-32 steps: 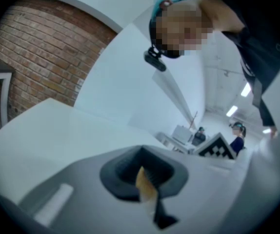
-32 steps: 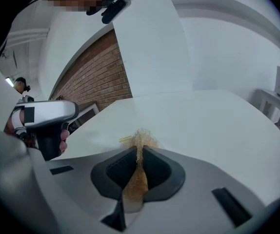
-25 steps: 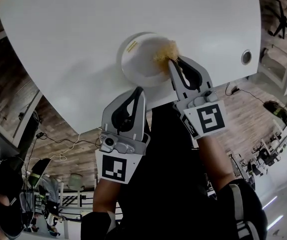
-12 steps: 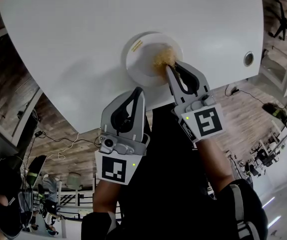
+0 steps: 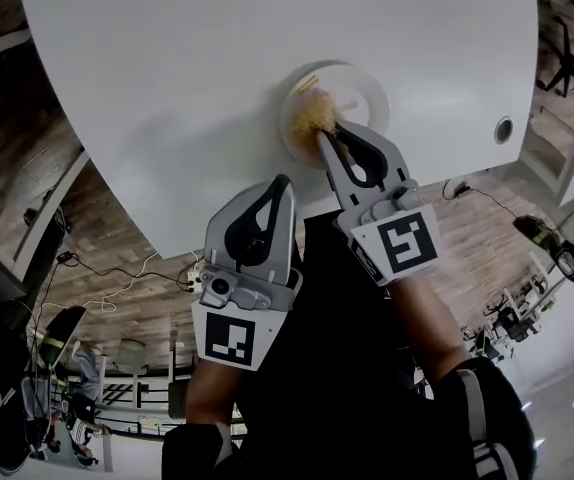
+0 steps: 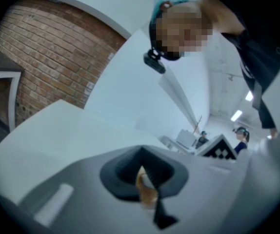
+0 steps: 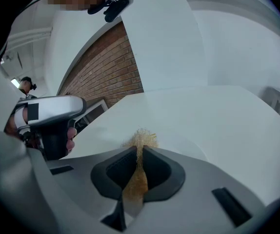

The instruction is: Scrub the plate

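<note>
Right tool [image 5: 324, 140] with scourer [image 5: 313, 116] on plate [image 5: 368, 86]

Brick wall [image 6: 47, 52], wood flr [image 5: 107, 248].

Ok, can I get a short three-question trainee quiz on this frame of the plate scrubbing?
1. True or false: the right claw is shut on the golden wire scrubber.
2. In the head view, where does the scrubber sit on the round white plate? A. its left part. B. its right rim. C. off the plate, on the white table.
3. Fill in: the left claw, shut on a small tan scrap, is ____ the plate (touching / apart from).

Key: 1 true; 2 A; 3 apart from.
</note>
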The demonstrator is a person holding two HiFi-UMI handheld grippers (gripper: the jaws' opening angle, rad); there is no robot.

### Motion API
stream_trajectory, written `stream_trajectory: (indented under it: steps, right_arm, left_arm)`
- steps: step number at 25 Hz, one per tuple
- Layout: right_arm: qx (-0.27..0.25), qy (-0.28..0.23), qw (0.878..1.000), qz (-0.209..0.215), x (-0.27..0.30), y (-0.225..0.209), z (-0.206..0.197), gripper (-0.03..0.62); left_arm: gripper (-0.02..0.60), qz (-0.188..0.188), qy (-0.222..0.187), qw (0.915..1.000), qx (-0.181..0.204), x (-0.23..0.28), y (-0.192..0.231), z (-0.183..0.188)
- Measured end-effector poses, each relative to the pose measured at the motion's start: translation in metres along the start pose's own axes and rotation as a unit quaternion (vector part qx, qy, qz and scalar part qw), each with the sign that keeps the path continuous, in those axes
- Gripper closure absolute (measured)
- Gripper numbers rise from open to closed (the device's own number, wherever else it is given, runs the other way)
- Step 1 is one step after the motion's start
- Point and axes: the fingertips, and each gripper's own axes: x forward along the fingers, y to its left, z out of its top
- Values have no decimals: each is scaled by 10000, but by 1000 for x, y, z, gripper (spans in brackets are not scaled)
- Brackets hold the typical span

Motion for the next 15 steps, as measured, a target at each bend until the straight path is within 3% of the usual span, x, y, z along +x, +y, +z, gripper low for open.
stream_trajectory:
  steps: [9, 15]
  right_arm:
    - [-112, 249, 9995, 168, 8, 23, 7, 562]
    - [-68, 124, 9998, 158, 4, 26, 3, 562]
  left_arm:
    - [578, 98, -56, 9999, -65, -8, 7, 7]
    - [578, 14, -51, 10000, -59, -10, 6, 3]
